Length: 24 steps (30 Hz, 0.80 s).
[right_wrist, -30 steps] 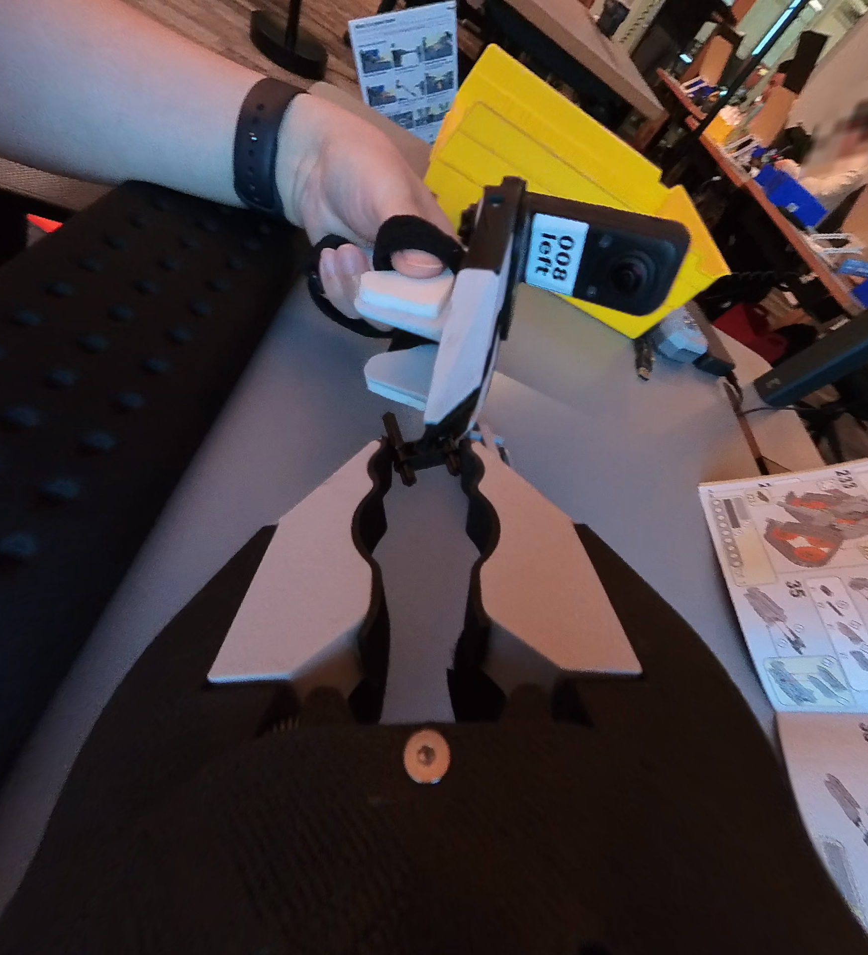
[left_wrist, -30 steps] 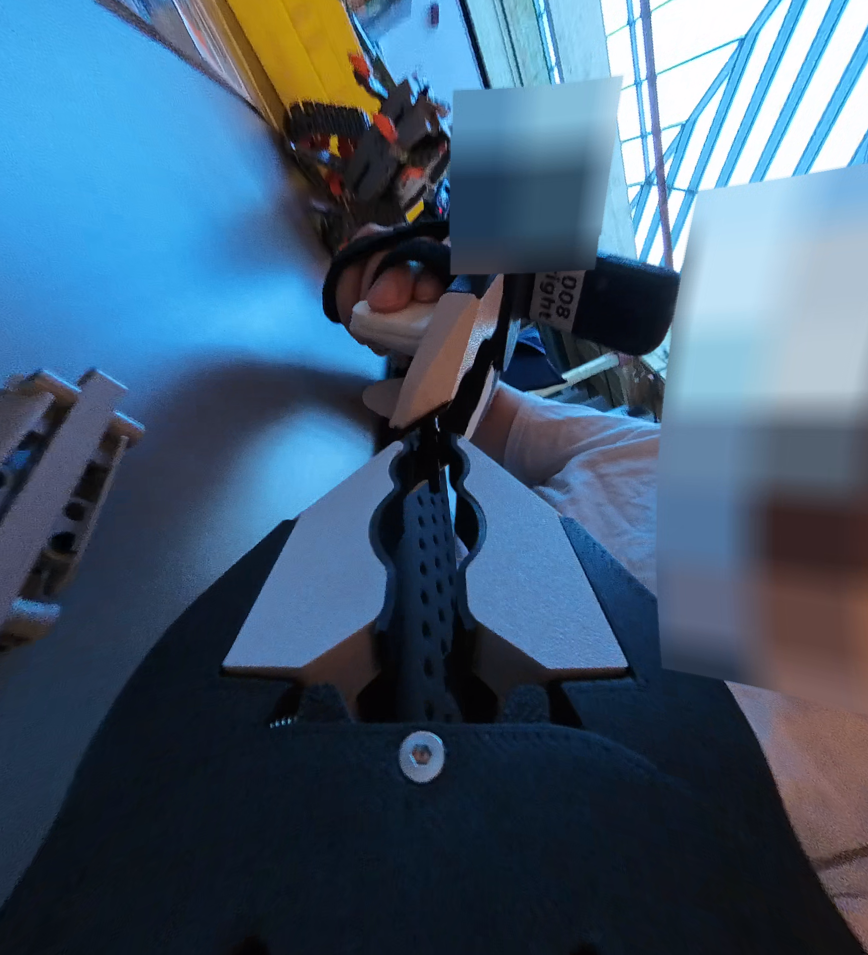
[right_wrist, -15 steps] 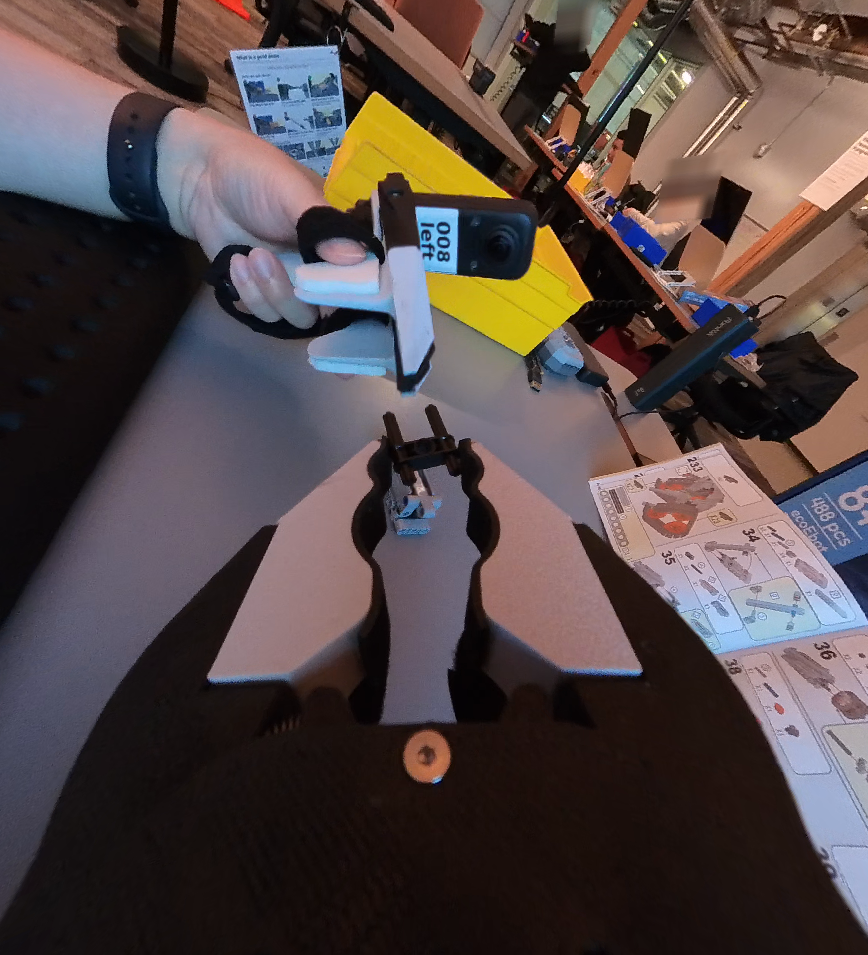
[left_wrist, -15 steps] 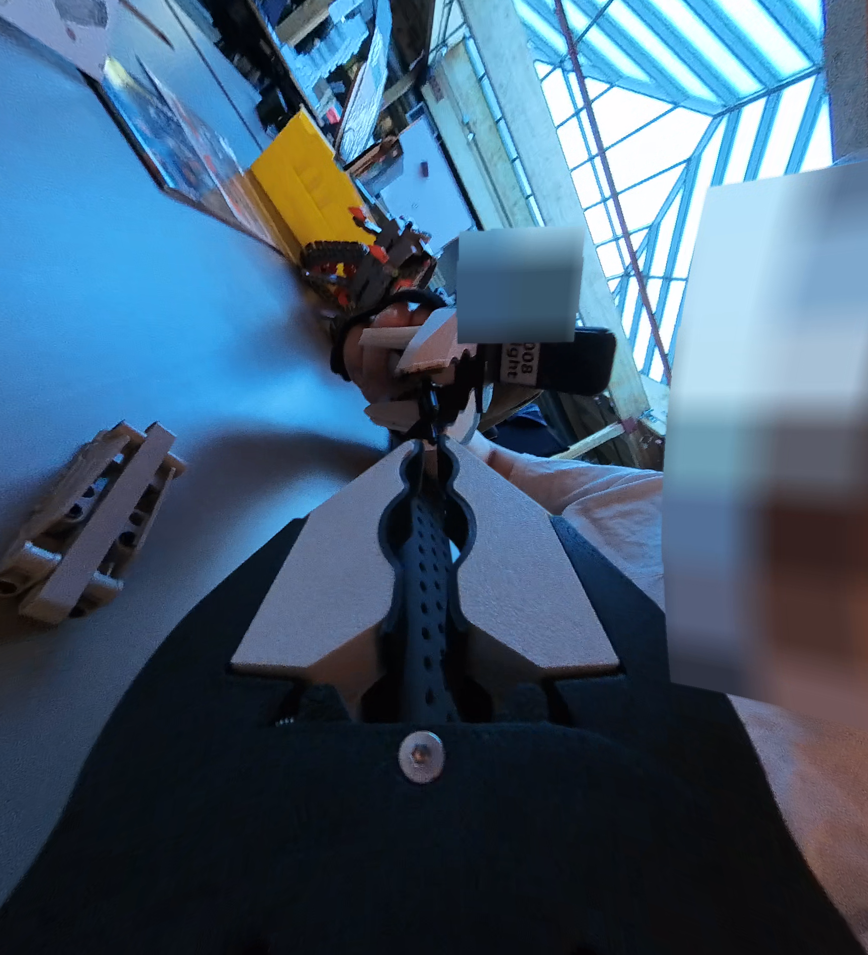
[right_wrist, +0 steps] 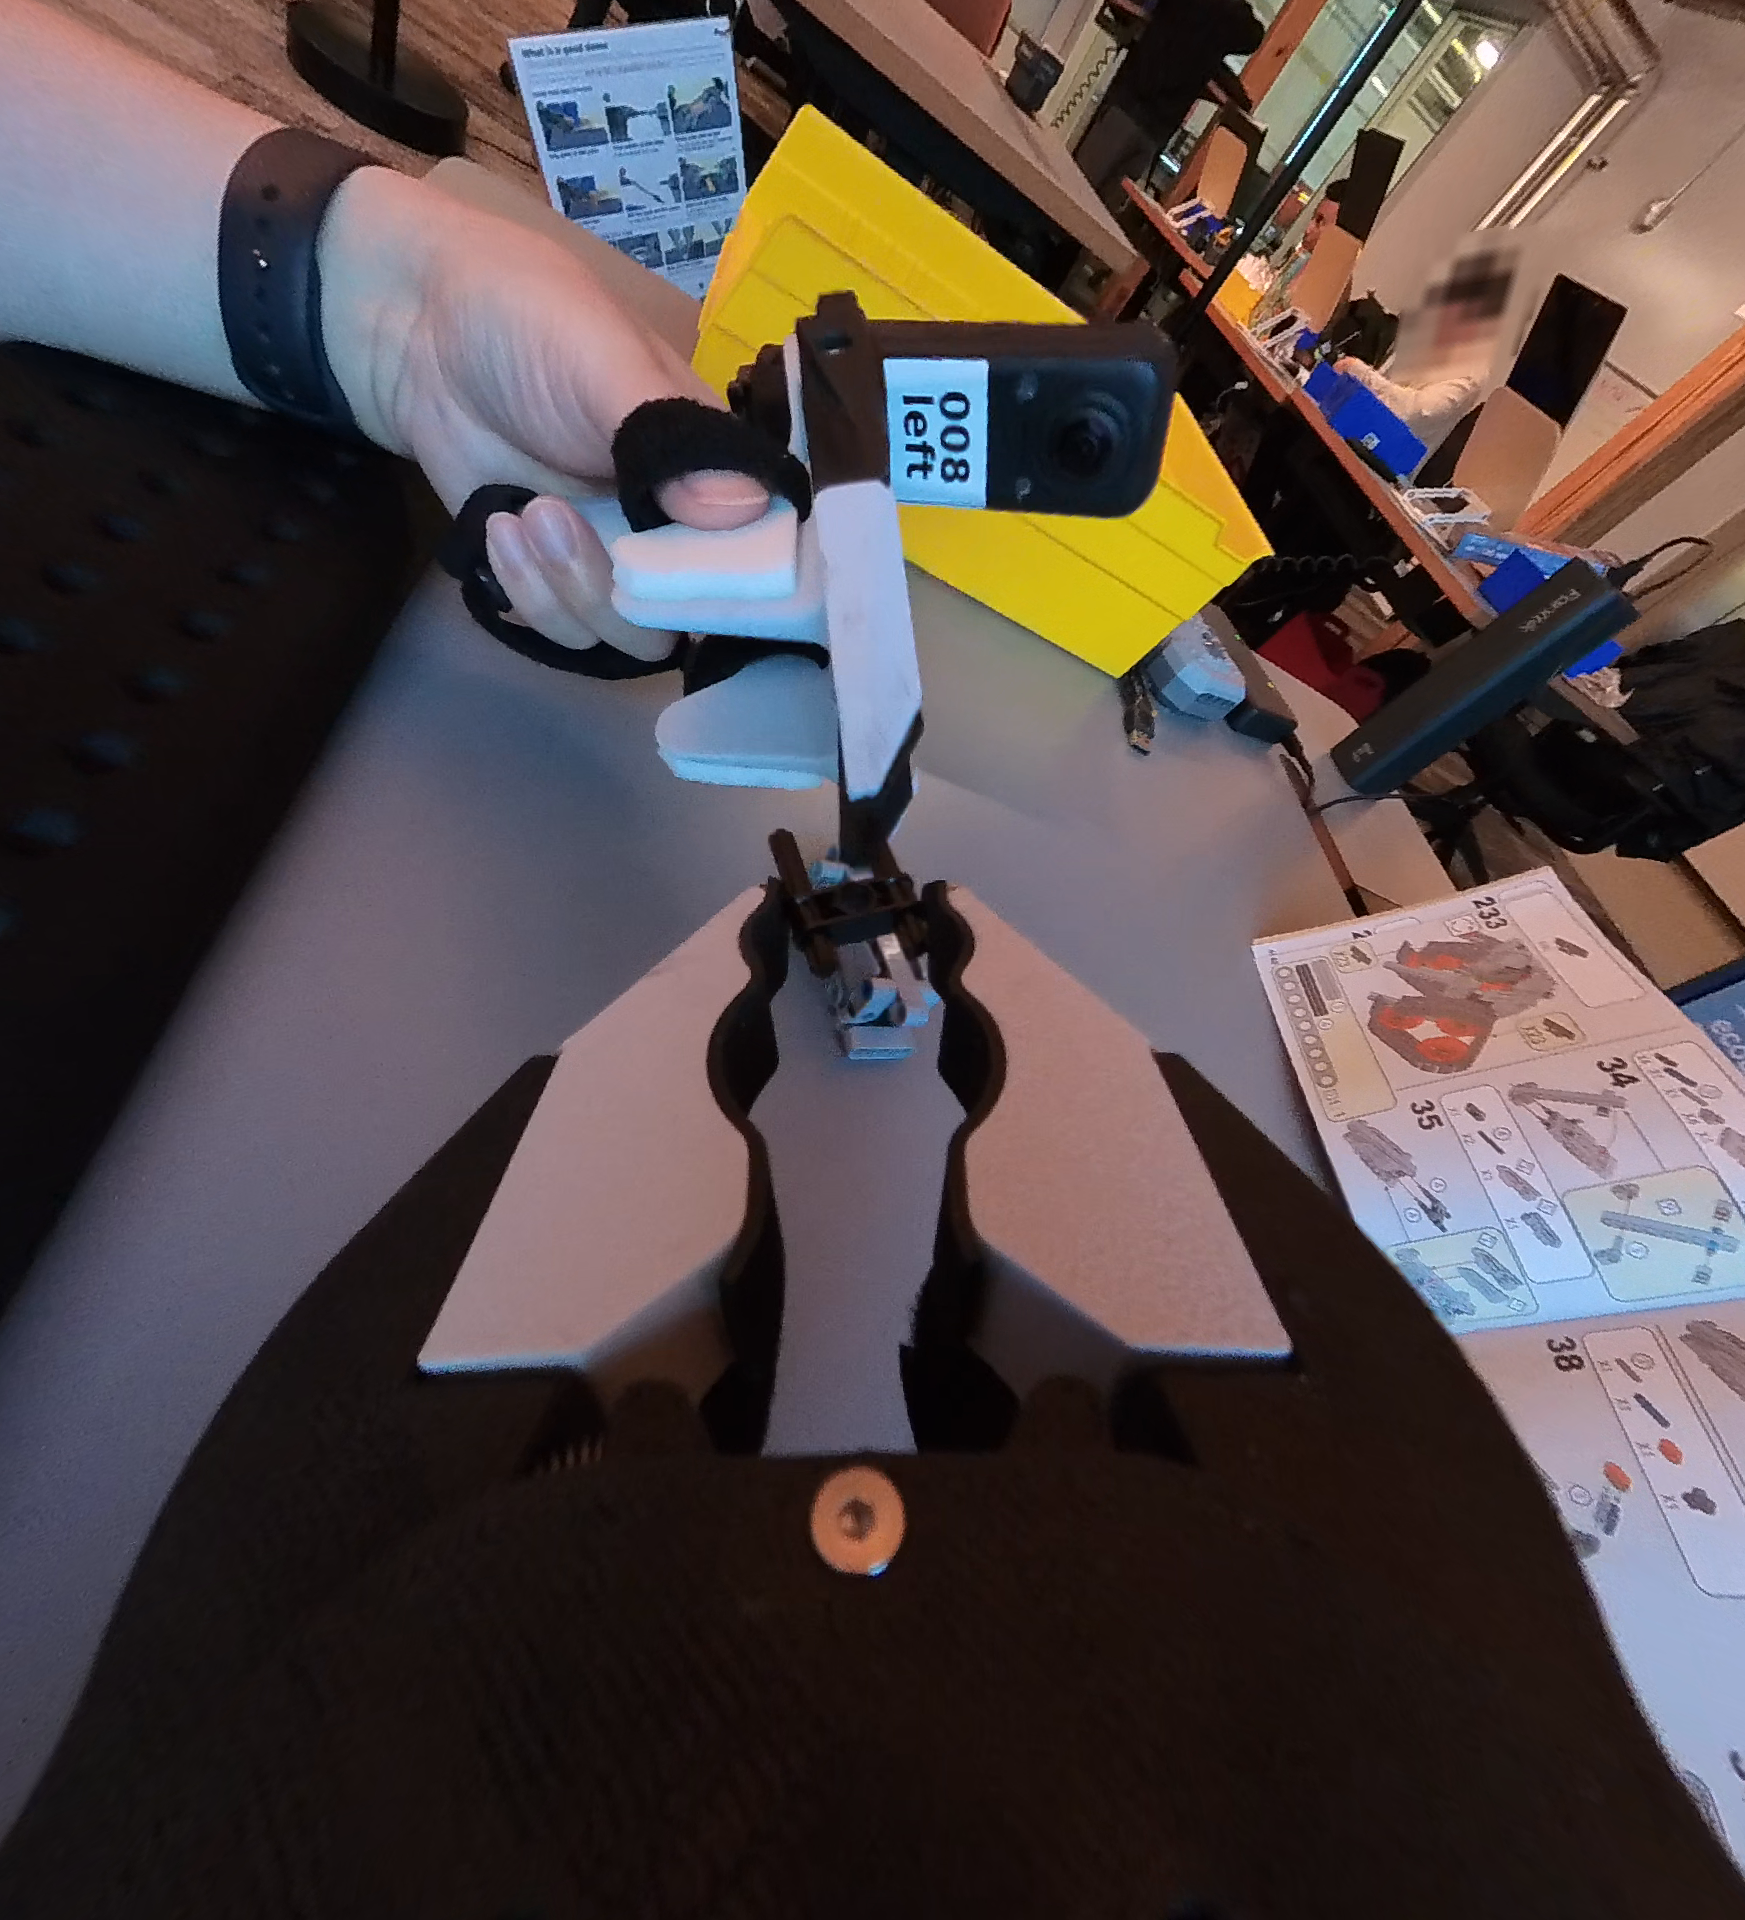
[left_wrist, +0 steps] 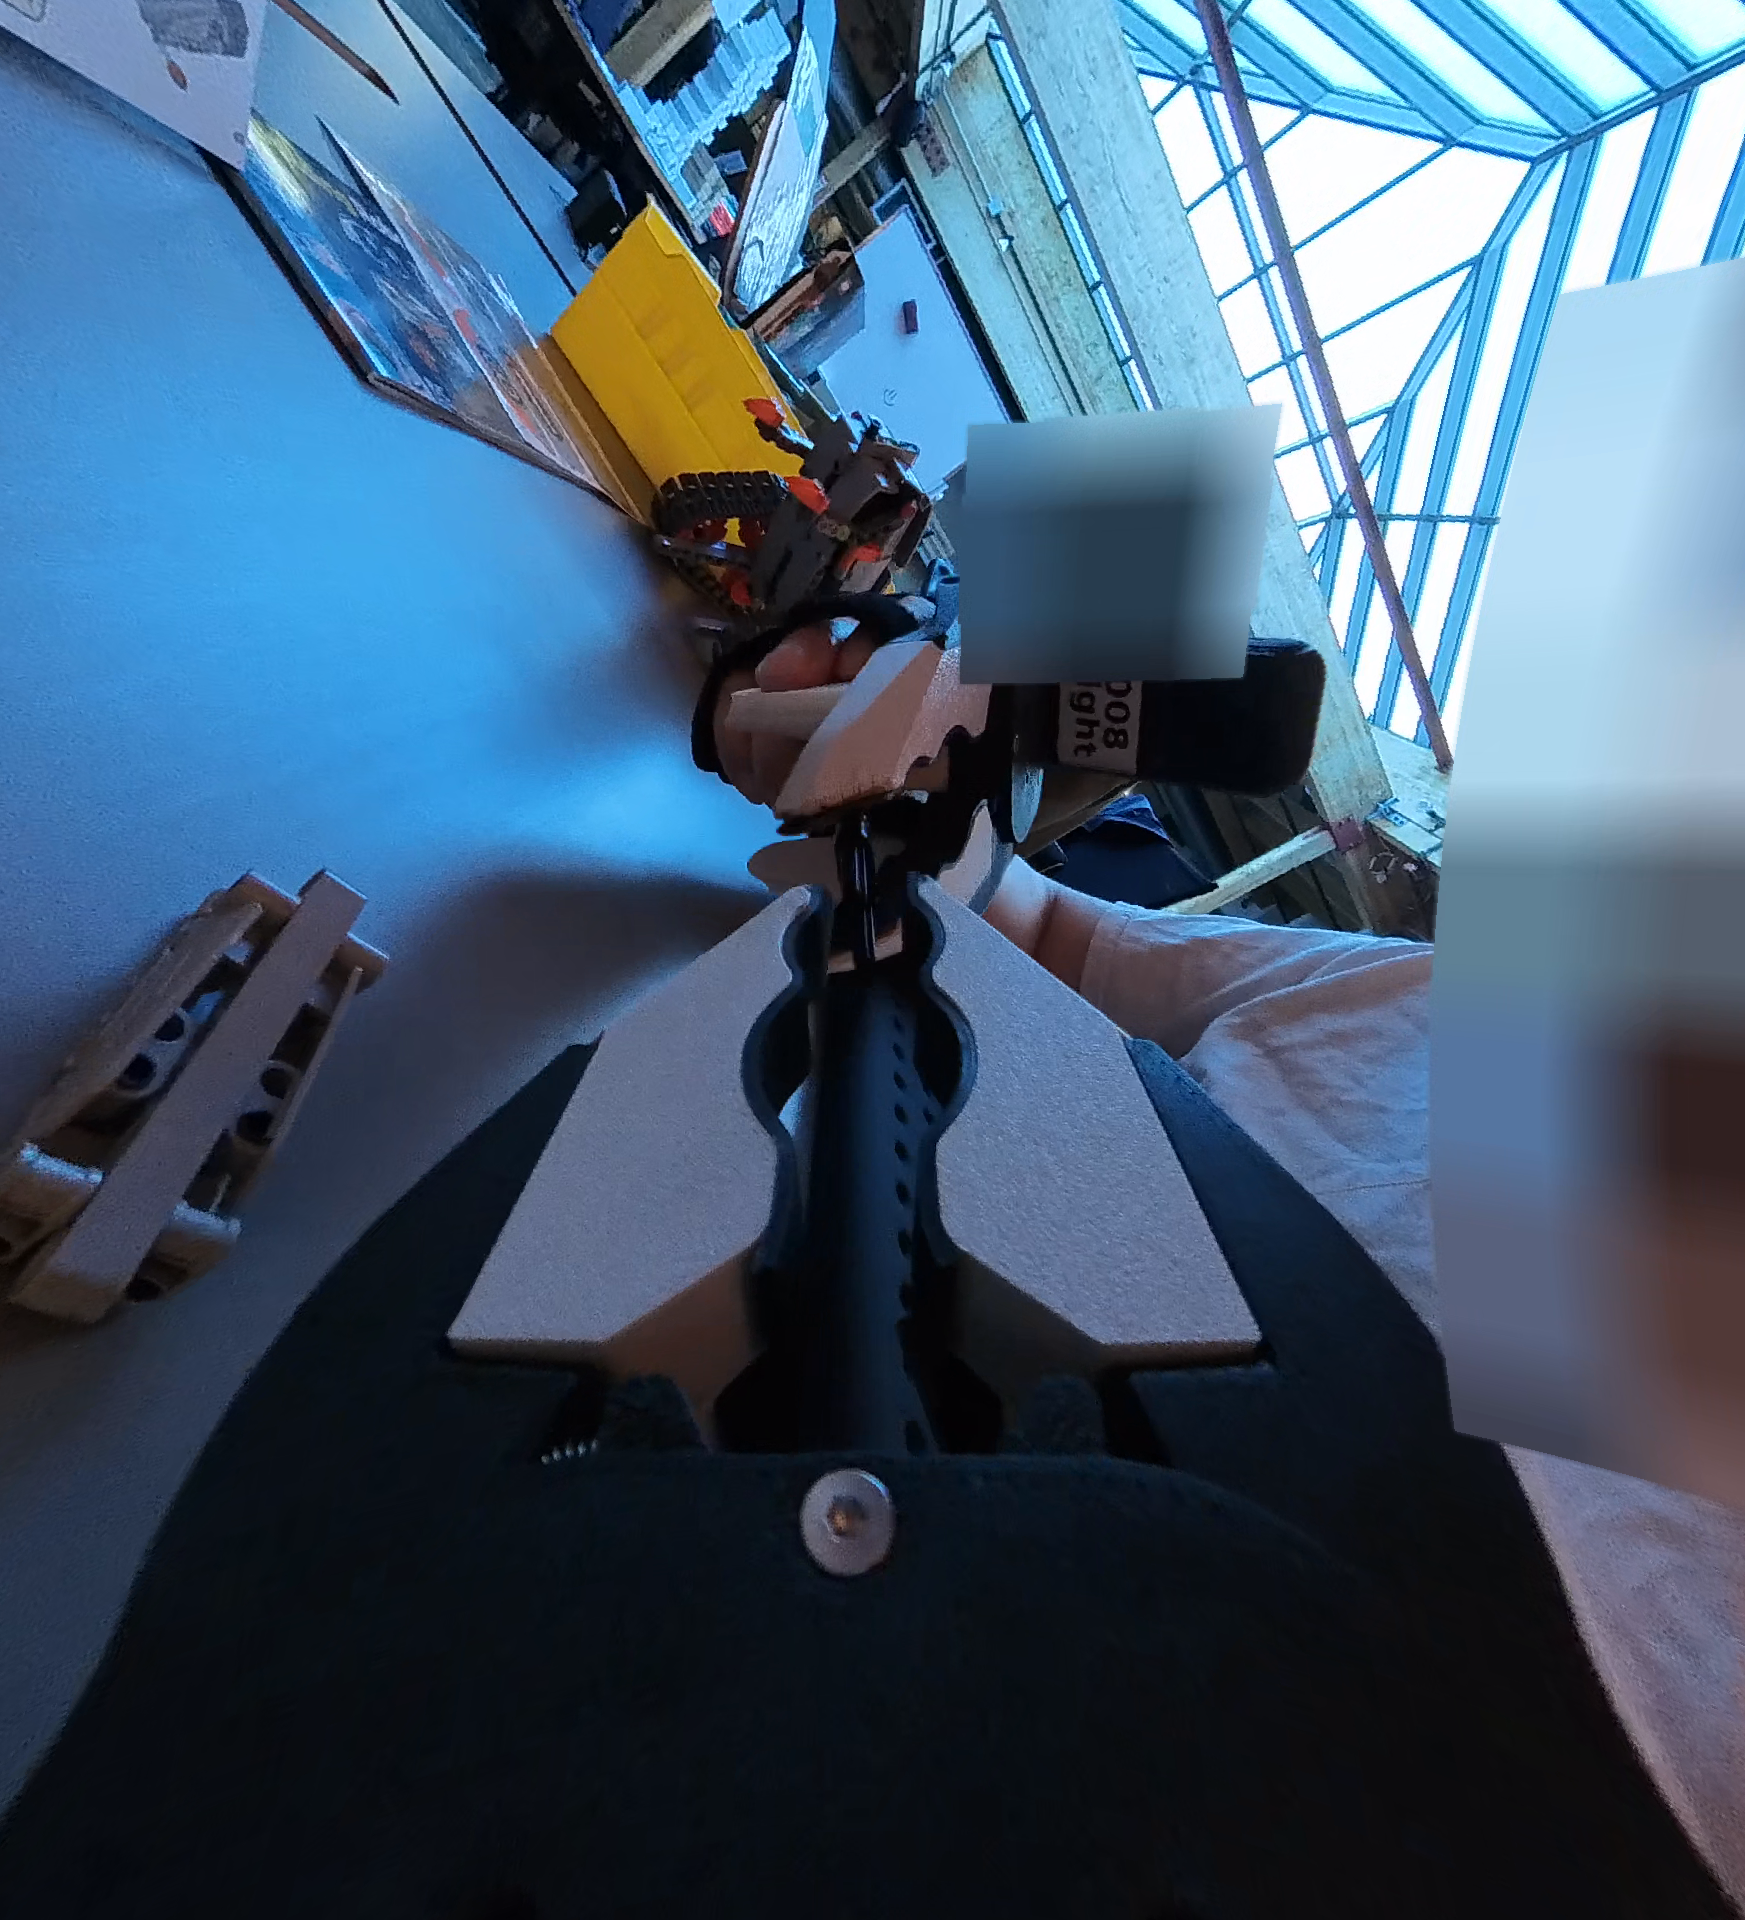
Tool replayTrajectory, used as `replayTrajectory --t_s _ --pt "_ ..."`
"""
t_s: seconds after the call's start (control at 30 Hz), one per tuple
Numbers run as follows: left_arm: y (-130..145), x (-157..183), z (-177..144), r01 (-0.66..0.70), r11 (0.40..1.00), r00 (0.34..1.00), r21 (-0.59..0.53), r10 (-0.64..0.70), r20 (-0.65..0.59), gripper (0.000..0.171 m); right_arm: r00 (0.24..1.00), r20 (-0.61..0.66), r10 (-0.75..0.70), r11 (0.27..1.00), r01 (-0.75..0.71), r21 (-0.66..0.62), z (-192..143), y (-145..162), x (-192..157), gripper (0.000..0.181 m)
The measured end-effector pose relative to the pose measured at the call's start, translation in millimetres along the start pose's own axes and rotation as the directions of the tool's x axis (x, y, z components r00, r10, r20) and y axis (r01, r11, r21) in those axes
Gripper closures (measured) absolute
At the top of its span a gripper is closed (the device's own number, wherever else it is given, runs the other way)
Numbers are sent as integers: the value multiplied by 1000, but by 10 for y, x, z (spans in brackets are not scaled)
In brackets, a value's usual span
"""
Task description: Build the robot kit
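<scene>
My right gripper (right_wrist: pixel 850 894) is shut on a small black brick piece with pins (right_wrist: pixel 847 902), held above the grey table (right_wrist: pixel 535 935). A small grey brick part (right_wrist: pixel 878 1013) shows just under it; I cannot tell whether it is attached. My left gripper (left_wrist: pixel 861 902) has its jaws almost closed on a thin black part (left_wrist: pixel 863 909). In the right wrist view the left gripper (right_wrist: pixel 870 805) points down, its tip touching the black piece. The right gripper (left_wrist: pixel 873 826) faces it tip to tip in the left wrist view. A grey beam assembly (left_wrist: pixel 151 1101) lies on the table to the left.
A yellow bin (right_wrist: pixel 951 343) stands at the back. An open instruction booklet (right_wrist: pixel 1533 1101) lies to the right. A black-and-red tracked model (left_wrist: pixel 795 520) sits beside the bin. A black perforated mat (right_wrist: pixel 68 623) borders the table's left. A person's arm (left_wrist: pixel 1263 1018) is close behind.
A second ago the two grippers met tip to tip. Half a second ago the left gripper had lifted away. Now its tip is back down on the black piece.
</scene>
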<state>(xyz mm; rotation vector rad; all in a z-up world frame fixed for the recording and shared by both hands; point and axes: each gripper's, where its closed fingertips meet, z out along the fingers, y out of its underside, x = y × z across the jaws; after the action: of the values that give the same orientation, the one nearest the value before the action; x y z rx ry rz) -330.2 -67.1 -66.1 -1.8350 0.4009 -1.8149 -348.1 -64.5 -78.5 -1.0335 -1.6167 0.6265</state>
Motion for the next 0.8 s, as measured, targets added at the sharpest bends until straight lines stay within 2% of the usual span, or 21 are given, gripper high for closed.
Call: replayTrajectory --t_s 0.23,0.33,0.4,0.43,0.5,0.57,0.6,0.7,0.8 --pt "58 -41 38 -14 999 1000 -38 15 27 170 999 44 28 1000 -29 9 25 7 -68 155" --pt "25 -52 14 -51 998 997 -25 52 58 170 973 129 193 980 -199 31 8 8 -70 146" --pt "2 -50 -7 -82 996 994 -18 83 77 171 891 217 399 910 -414 26 -31 18 -18 143" --pt "-9 -61 -15 -103 995 990 -16 104 97 170 810 282 515 842 -539 11 -58 15 -1 141" --pt "-57 -49 -26 -162 987 979 4 160 125 170 602 383 701 662 -748 -36 -104 30 74 141" --pt "-97 -64 -46 -208 978 966 16 202 163 170 434 459 775 517 -853 -66 -145 21 121 149" --pt "-104 -84 -53 -219 976 960 15 213 180 170 386 470 794 471 -879 -75 -145 24 141 149" --pt "-86 -87 -32 -222 975 959 4 217 181 170 329 468 820 411 -908 -82 -116 0 161 155" --pt "-89 -93 -22 -238 971 953 -1 234 192 170 337 445 830 426 -898 -114 -76 39 95 157"
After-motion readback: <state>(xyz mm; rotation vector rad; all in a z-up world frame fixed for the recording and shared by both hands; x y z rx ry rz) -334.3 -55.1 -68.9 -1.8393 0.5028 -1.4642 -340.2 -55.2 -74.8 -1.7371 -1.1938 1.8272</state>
